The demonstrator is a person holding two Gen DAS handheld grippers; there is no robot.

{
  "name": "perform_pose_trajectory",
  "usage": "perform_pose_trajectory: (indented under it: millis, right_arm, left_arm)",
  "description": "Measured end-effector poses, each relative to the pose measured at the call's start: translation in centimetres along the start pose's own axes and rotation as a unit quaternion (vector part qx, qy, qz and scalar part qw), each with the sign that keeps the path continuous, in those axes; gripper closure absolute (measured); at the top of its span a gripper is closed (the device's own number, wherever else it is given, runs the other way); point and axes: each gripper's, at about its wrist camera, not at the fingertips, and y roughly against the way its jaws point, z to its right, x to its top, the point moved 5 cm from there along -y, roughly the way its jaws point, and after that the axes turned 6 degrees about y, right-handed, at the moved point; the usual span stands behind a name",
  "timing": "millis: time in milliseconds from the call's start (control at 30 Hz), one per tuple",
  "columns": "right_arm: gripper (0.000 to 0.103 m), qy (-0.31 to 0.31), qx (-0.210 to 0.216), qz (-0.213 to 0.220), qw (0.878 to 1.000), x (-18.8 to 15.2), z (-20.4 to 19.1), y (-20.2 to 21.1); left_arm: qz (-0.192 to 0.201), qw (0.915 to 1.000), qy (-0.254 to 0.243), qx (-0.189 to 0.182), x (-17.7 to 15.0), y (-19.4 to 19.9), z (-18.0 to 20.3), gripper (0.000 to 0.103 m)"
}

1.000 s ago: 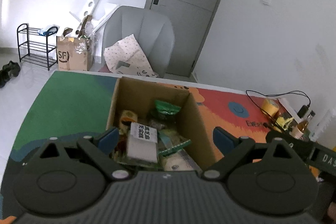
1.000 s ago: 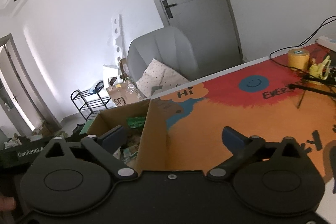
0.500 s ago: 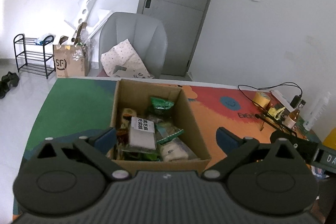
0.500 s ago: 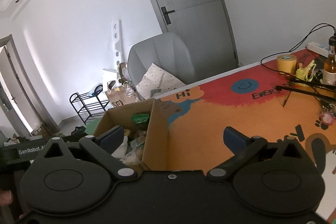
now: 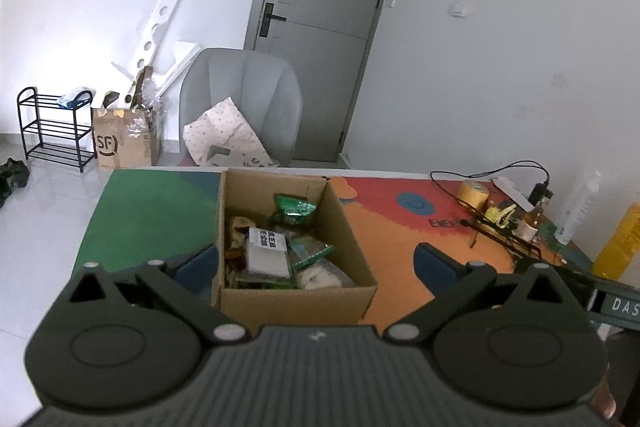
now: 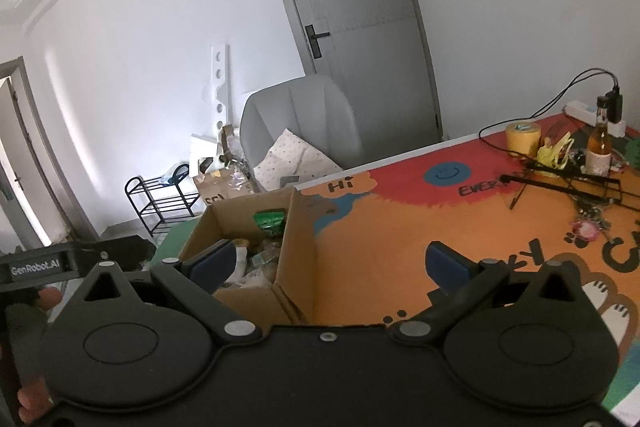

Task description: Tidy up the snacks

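The left gripper [image 5: 316, 265] hangs with fingers [image 5: 434, 263] spread wide and nothing between the pads, just in front of an open cardboard box [image 5: 296, 301] on the table [image 5: 400, 239]; the right gripper [image 6: 336, 265], fingers [image 6: 450, 265] likewise spread and empty, hovers by the box's right wall [image 6: 298, 247]; inside the box lie the snacks [image 5: 276, 247], a white packet on top and a green bag [image 5: 294, 207] toward the far wall; right of the box, at the table's far edge, stand a roll of yellow tape [image 5: 474, 193] and a brown bottle [image 6: 599, 141]; behind the box, a grey chair [image 5: 240, 95] and a grey door [image 5: 324, 27].
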Motion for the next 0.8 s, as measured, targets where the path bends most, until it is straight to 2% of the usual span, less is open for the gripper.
perform_pose_trajectory:
  millis: [467, 700, 800]
  right_arm:
    - [0.000, 0.026, -0.011, 0.017, 0.999, 0.6, -0.3, 6.0]
    - [0.000, 0.027, -0.019, 0.003, 0.999, 0.5, 0.9, 8.6]
    - [0.000, 0.032, -0.019, 0.002, 0.999, 0.7, 1.1, 9.5]
  left_arm:
    - [0.009, 0.9990, -0.039, -0.018, -0.6, 4.8, 1.0, 0.000]
    - [0.015, 0.9973, -0.070, -0.018, -0.9, 7.4, 2.3, 0.000]
    - [0.004, 0.9974, -0.070, -0.018, -1.1, 8.0, 2.2, 0.000]
